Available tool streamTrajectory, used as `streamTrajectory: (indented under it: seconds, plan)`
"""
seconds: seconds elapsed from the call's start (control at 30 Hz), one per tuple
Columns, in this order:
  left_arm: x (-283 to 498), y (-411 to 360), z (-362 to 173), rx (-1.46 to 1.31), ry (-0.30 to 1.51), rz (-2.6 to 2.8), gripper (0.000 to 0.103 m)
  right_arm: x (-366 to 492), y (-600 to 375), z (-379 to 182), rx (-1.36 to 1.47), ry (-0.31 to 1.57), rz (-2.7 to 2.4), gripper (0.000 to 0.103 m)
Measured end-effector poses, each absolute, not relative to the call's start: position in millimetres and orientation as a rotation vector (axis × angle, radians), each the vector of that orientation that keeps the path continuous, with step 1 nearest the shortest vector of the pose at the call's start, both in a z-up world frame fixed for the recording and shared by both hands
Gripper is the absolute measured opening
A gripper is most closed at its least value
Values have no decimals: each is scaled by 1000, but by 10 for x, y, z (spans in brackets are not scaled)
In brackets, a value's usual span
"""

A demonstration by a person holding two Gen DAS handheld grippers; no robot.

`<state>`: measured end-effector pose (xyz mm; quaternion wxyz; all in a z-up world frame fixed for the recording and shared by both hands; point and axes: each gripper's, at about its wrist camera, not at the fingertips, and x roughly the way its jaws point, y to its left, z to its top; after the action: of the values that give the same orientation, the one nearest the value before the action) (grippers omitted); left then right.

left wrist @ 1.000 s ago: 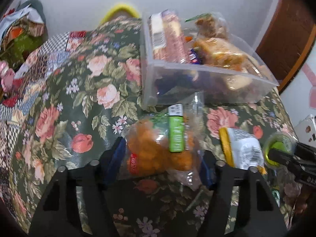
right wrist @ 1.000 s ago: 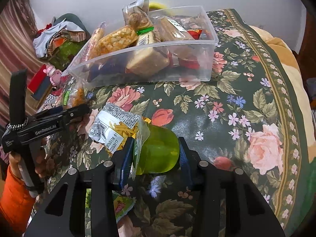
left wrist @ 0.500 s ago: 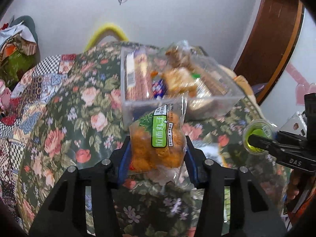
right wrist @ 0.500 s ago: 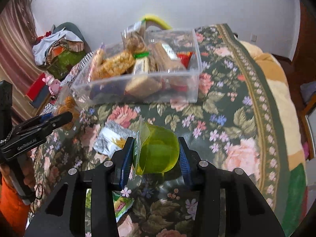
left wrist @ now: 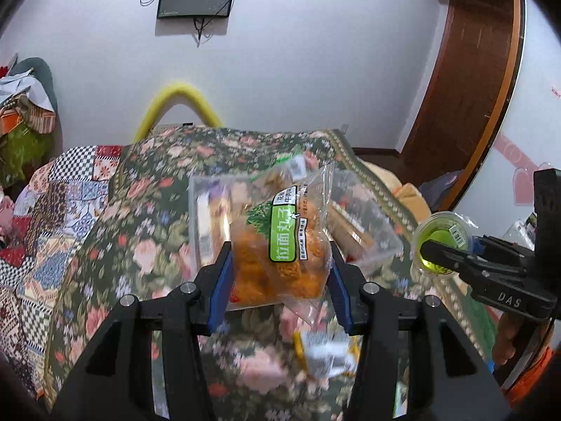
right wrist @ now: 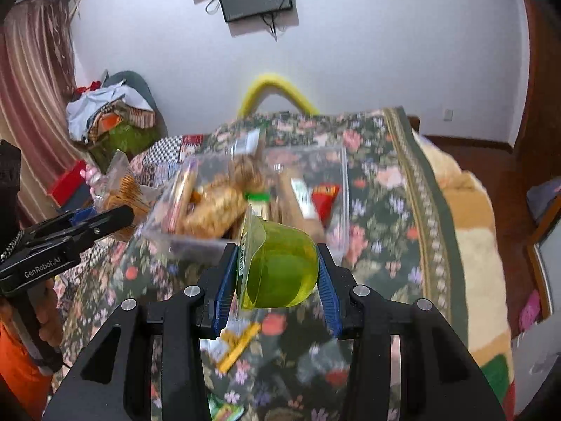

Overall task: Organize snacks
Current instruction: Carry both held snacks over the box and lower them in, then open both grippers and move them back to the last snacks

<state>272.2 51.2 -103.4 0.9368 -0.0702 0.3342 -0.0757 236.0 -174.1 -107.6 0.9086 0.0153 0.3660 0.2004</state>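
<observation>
We now carry both snacks clear of the bed [right wrist: 392, 210], where a second ago they lay on the floral cover. The left gripper [left wrist: 280, 277] has its jaws clamped on the orange snack bag [left wrist: 280, 249], the right gripper [right wrist: 277, 273] on the green jelly cup [right wrist: 280, 266]. The clear bin [right wrist: 336, 179] sits just beyond; dropping them in looks next. A yellow packet [left wrist: 326, 354] waits below.
</observation>
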Motion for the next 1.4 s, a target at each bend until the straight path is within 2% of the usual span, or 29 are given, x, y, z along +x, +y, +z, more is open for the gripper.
streamTrajectory:
  seconds: [0.23, 0.57, 1.1, 1.23, 1.3, 1.4]
  plan:
    - [3102, 430, -979, -129, 669, -141, 49, 2642, -1700, -1006, 22, 731, 392, 40]
    - [3648, 450, -1243, -206, 731, -126, 49, 3121, -1659, -1043, 25, 757, 368, 40]
    - [3948, 472, -1468, -174, 760, -57, 50, 3643, -1405, -1339, -32, 847, 350, 40]
    - [3923, 475, -1491, -183, 762, -51, 55, 3696, -1368, -1398, -50, 855, 350, 40]
    - [3911, 473, -1509, -180, 768, -48, 65, 3715, -1359, -1420, -58, 864, 352, 40]
    - [3851, 487, -1513, -182, 762, -43, 68, 3706, -1360, -1433, -53, 876, 354, 43]
